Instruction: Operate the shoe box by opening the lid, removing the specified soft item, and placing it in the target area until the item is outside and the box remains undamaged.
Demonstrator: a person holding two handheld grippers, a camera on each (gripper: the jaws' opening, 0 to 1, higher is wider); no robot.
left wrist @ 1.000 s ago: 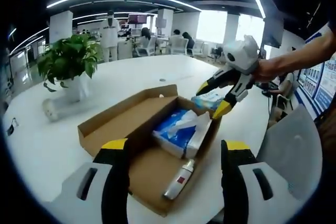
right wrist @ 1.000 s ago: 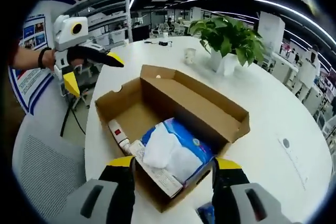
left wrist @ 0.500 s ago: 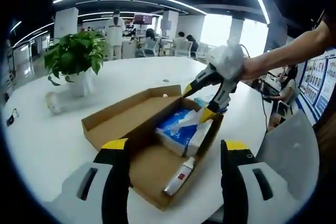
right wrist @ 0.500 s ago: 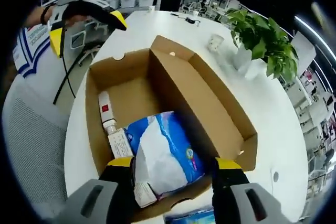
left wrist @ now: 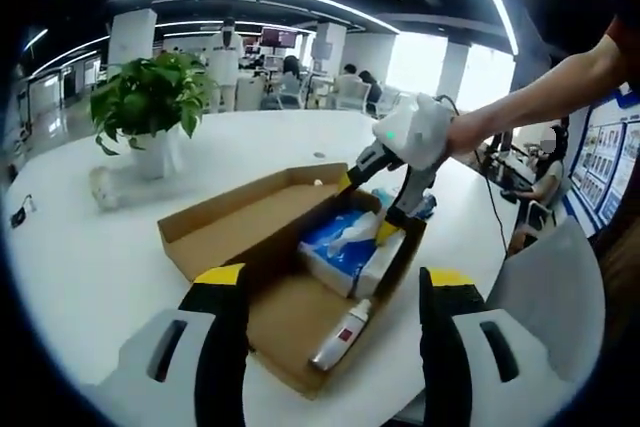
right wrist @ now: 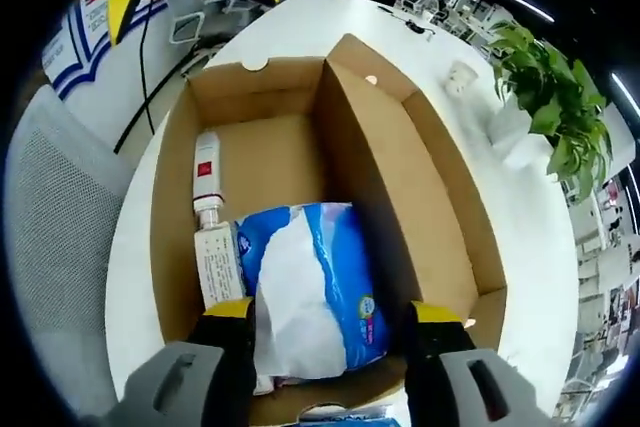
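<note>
No writing can be read; the blue tissue pack [right wrist: 310,292] is straddled by the spread-open right gripper [right wrist: 330,319] inside the shoe box [right wrist: 440,207]; the left gripper [left wrist: 330,292] is held open too.

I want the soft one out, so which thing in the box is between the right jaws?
The blue and white tissue pack, not the slim white bottle beside it.

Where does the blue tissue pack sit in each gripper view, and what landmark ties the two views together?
Left gripper view: tissue pack lies in the open box, right of centre, under the right gripper.
Right gripper view: tissue pack at bottom centre, between that view's own jaws.
Shared landmark: the potted plant on the white table beyond the box.
</note>
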